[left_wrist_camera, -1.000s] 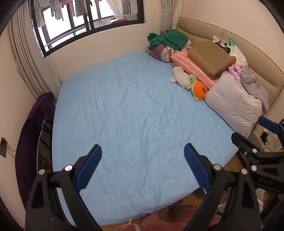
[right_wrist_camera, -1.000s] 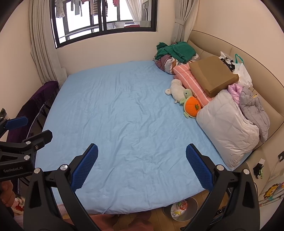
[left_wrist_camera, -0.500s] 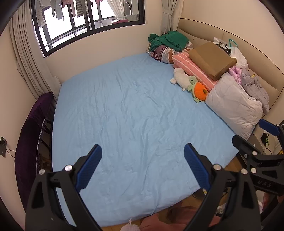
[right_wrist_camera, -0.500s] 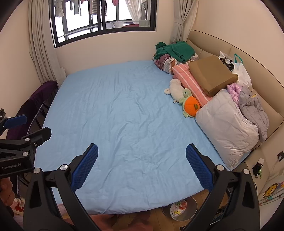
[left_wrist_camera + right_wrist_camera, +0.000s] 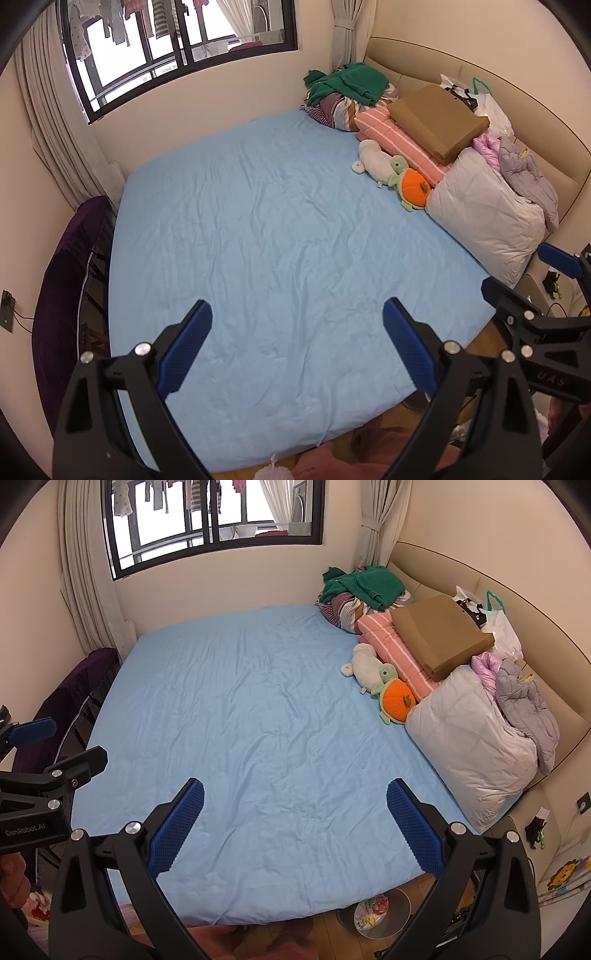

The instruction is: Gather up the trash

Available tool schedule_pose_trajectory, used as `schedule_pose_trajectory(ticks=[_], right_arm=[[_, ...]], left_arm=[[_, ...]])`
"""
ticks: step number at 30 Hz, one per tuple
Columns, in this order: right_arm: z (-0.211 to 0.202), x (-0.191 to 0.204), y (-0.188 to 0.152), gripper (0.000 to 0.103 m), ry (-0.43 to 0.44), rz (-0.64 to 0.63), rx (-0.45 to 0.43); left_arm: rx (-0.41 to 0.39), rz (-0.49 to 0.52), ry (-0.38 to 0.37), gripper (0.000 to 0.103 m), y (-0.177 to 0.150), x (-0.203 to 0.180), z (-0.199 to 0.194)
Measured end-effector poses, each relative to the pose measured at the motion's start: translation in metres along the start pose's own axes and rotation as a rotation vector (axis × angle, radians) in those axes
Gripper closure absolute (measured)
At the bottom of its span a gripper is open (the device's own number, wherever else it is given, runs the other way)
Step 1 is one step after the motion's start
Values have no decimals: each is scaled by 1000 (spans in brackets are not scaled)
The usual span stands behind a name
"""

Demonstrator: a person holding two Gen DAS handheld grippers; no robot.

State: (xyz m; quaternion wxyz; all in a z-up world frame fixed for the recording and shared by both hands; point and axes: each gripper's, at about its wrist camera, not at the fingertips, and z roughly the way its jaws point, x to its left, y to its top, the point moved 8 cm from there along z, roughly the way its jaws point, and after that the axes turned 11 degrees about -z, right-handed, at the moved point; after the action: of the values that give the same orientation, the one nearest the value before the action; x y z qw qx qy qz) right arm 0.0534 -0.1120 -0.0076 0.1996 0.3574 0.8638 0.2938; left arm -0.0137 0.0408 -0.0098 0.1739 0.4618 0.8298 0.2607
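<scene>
A round grey trash bin (image 5: 382, 912) holding colourful wrappers stands on the wood floor by the near corner of the bed, in the right wrist view. The blue bed sheet (image 5: 280, 251) (image 5: 266, 716) shows no loose trash. My left gripper (image 5: 295, 349) is open and empty above the near part of the bed. My right gripper (image 5: 295, 825) is open and empty, also above the near part of the bed. Each gripper shows at the edge of the other's view, the right gripper (image 5: 546, 291) and the left gripper (image 5: 48, 746).
Pillows, a brown box (image 5: 439, 122), a green clothes pile (image 5: 347, 86), plush toys (image 5: 402, 181) and a white plastic bag (image 5: 487, 107) line the headboard side. A purple-covered rack (image 5: 66, 280) stands left of the bed. A window is on the far wall.
Both views have shifted very slightly; the grippers stay open and empty over the bed. Nothing on the bed has moved.
</scene>
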Motion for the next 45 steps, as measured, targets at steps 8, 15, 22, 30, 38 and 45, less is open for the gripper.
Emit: schedule_pose_trajectory(ticks=[8,15,22,30,38,45], right_arm=[[0,0,0,7,-1,1,0],[0,-3,0,7,-6,5,-3],[-1,-5,-2,7,-5,3,-3],[-2,-7,-3,7,-6,6,-3],[-1,-10,-1,7,-11,13,-3],[-1,-10,-1,7,-11,14,-2]], left_arm=[[-3,3,-1,10,-1,-1,-1],[-6,-1,-1,10,0,-2,0],[-8,1,-6,10,4,1,1],[-13,-2,-14,10,6,0,1],[-40,-1,8,16,11,3,-1],[-19,41,-17,15,6,-8,1]])
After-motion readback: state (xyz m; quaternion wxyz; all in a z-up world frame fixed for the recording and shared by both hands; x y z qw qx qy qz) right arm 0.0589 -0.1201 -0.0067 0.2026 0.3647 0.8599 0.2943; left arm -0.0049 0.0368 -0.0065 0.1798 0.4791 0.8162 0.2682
